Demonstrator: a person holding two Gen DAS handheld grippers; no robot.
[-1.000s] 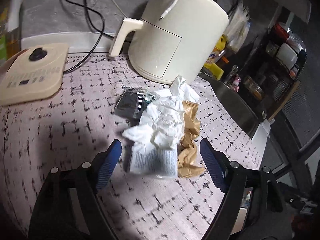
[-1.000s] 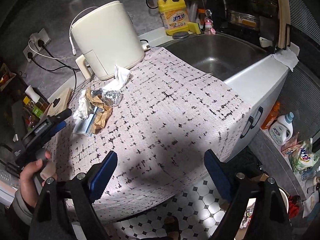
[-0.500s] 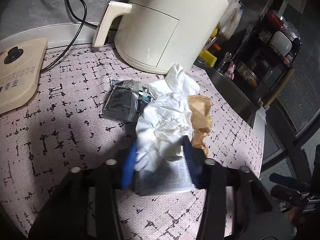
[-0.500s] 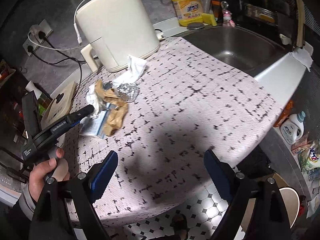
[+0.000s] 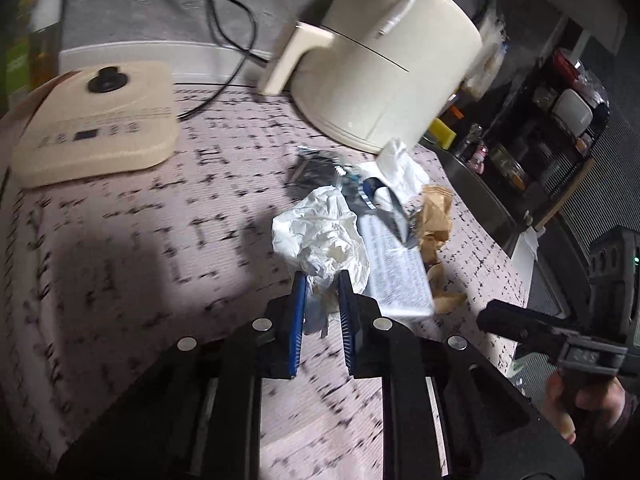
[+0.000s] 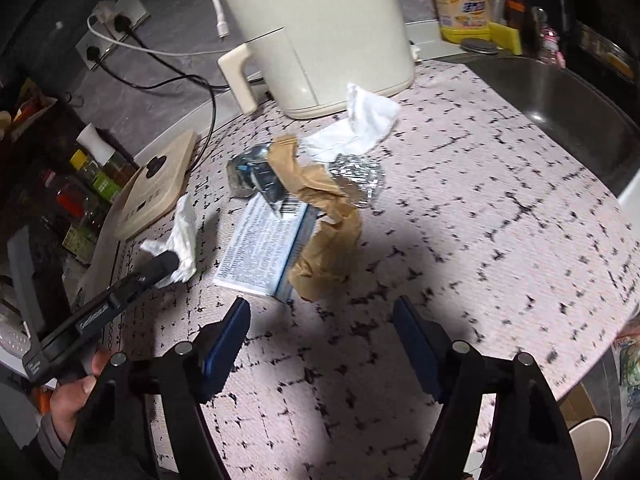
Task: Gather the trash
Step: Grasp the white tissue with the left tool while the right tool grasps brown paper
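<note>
The left claw (image 5: 322, 280) pinches a crumpled white tissue (image 5: 320, 236), its blue pads nearly together on the paper, above the patterned worktop (image 5: 140, 240) toward its back edge. Just beside it on the worktop lie a printed white packet (image 6: 262, 248), a crumpled brown wrapper (image 6: 324, 240), a foil wrapper (image 6: 358, 178) and a second tissue (image 6: 364, 120) near the cream appliance (image 6: 320, 32). The right claw (image 6: 322, 330) hangs wide open and empty, near the worktop's front edge.
</note>
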